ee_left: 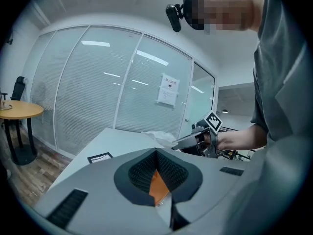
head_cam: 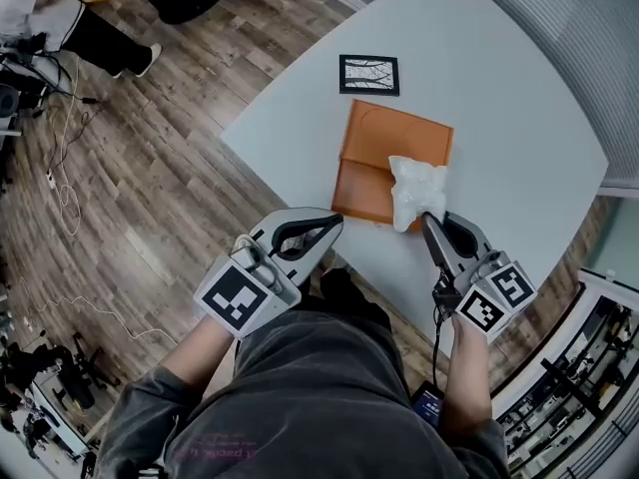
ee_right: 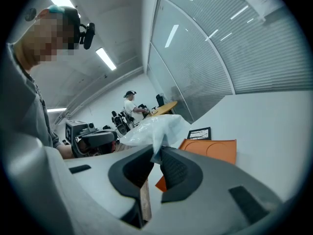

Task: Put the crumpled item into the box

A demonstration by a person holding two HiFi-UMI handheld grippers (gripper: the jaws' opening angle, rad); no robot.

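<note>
Pinched in right gripper (head_cam: 431, 220): crumpled bag (head_cam: 416, 190), over near corner of box (head_cam: 394, 138). Left gripper (head_cam: 334, 224) closed on nothing, near box. Beyond box, card (head_cam: 368, 75); print too small to read.

Box (head_cam: 384, 148): near right corner hidden under crumpled item (head_cam: 416, 193).
Card (head_cam: 368, 75): print too small to read.
Wall sheet (ee_left: 167, 90): text illegible.

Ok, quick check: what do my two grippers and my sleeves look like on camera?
The left gripper and the right gripper both have light grey shells and tapering jaws lined with black ribbed pads. Each carries a cube with black-and-white square markers. A dark cable runs down from the right one. You wear a grey short-sleeved top.
</note>
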